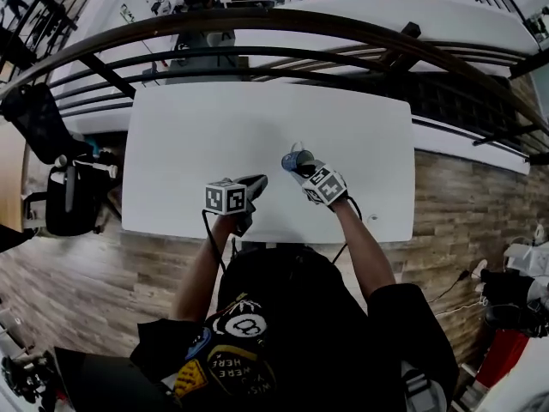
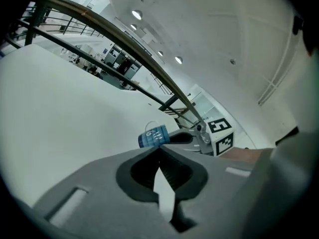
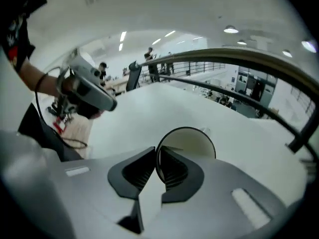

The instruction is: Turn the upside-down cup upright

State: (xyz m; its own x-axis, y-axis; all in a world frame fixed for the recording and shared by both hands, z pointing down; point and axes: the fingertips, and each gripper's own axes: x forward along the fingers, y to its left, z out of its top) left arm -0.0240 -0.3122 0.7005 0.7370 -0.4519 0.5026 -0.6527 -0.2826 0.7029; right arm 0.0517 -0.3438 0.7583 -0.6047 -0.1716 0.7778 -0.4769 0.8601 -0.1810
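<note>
Right tongs (image 3: 156, 153) on one cup (image 3: 192, 142) rim; left tongs (image 2: 159, 151) closed, empty.

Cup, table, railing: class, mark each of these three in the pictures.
cup (image 2: 154, 136), left gripper view, on its blue side wall.
table (image 1: 214, 136), head view, on the bare white top.
railing (image 1: 257, 14), head view, on the top bar.
</note>
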